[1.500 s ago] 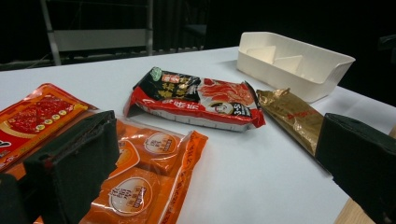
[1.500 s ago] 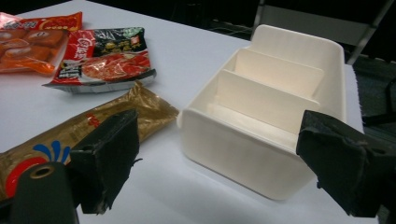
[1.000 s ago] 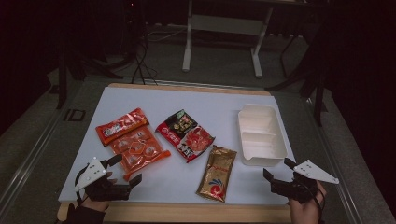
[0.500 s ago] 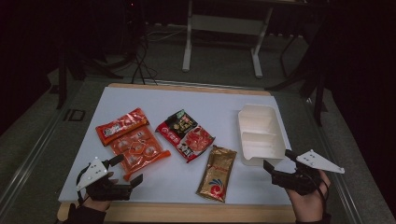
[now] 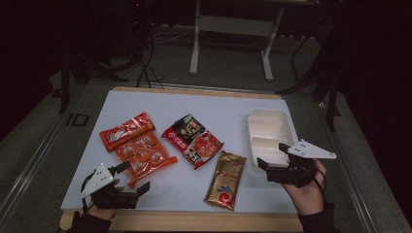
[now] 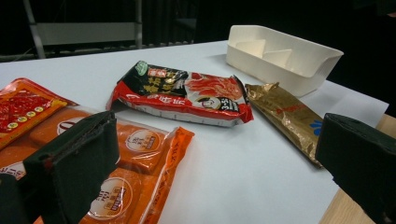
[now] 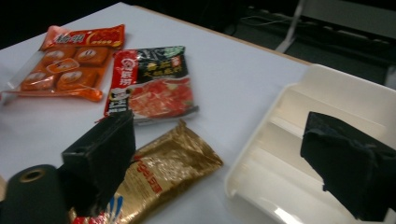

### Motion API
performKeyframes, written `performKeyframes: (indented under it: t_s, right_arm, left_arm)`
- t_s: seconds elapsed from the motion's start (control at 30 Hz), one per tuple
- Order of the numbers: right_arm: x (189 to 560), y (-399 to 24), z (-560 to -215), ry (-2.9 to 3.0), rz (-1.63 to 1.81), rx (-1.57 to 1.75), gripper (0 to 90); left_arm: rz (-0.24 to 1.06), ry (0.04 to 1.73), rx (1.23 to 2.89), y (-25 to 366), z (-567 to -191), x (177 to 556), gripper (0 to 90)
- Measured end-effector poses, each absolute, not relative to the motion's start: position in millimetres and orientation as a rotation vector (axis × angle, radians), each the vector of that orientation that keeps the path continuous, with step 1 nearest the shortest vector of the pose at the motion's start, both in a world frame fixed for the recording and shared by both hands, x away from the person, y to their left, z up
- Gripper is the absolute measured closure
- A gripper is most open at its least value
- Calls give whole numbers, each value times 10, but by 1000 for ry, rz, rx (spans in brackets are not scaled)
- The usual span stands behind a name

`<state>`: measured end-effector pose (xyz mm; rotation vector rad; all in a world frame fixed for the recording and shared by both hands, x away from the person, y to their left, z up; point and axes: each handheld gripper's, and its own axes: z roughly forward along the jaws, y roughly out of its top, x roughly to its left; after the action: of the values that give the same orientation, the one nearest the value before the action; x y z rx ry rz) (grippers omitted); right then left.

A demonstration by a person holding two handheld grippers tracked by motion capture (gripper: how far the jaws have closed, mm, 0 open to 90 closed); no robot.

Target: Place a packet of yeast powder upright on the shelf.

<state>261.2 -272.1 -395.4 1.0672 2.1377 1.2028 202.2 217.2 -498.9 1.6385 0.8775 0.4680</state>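
Observation:
Four snack packets lie on the white table [image 5: 145, 104]: a red-orange bar packet [image 5: 127, 130], an orange multi-pack [image 5: 144, 156], a red-and-black packet [image 5: 193, 141] and a gold packet [image 5: 226, 179]. A white divided tray [image 5: 269, 127] stands at the right. My left gripper [image 5: 136, 176] is open near the front left edge, beside the orange multi-pack [image 6: 135, 154], with nothing between its jaws. My right gripper [image 5: 271, 154] is open at the tray's near end, its jaws spanning the tray's near-left rim [image 7: 243, 154] and the gold packet [image 7: 163, 172]. It holds nothing.
The table's wooden front edge [image 5: 194, 221] runs just in front of both hands. A metal stand [image 5: 233, 29] and cables sit on the dark floor beyond the far edge. Bare table surface lies between the packets and the front edge.
My right gripper has moved forward and slightly left, from the front right corner up to the tray's near end. The left gripper has stayed in place.

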Motion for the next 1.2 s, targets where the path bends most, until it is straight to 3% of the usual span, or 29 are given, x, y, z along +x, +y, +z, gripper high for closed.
performKeyframes:
  t_s: [1.2]
  right_arm:
    - [3463, -1818, -4701, 2464, 990, 1118, 237]
  left_arm:
    - [445, 863, 1651, 2150, -4991, 2029, 0]
